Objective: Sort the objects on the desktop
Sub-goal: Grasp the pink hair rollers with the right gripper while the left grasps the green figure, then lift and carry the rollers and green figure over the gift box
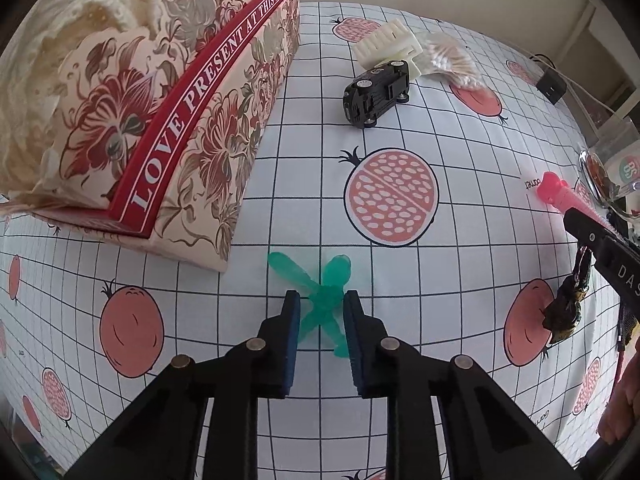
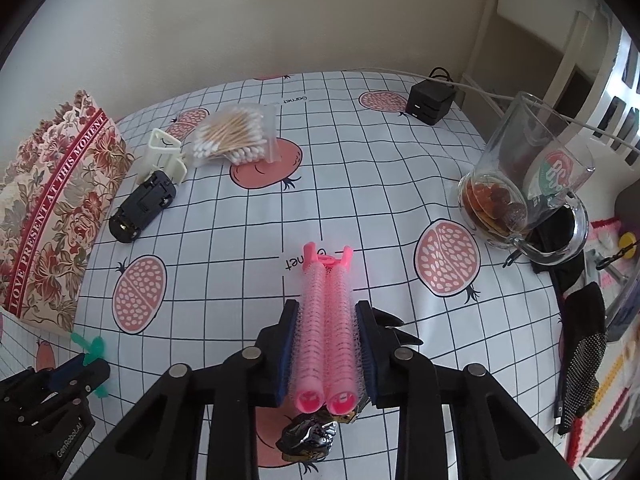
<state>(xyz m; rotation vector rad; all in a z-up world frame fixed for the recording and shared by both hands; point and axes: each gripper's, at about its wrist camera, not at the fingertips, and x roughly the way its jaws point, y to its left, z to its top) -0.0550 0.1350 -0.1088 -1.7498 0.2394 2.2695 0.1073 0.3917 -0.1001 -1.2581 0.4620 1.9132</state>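
My left gripper (image 1: 322,300) stands low over the cloth with its jaws either side of a green plastic clip (image 1: 320,300), close to it; contact is unclear. It shows at the lower left of the right wrist view (image 2: 86,364). My right gripper (image 2: 326,308) is shut on a pair of pink hair rollers (image 2: 326,320), held above the cloth; they show at the right of the left wrist view (image 1: 560,194). A dark patterned hair tie (image 2: 308,438) hangs under the right gripper.
A floral gift bag (image 1: 192,128) stands at the left. A black toy car (image 1: 378,94), a cream hair claw (image 1: 390,42) and a bag of cotton swabs (image 2: 234,136) lie at the back. A glass mug (image 2: 524,176) and a black charger (image 2: 430,102) are at the right.
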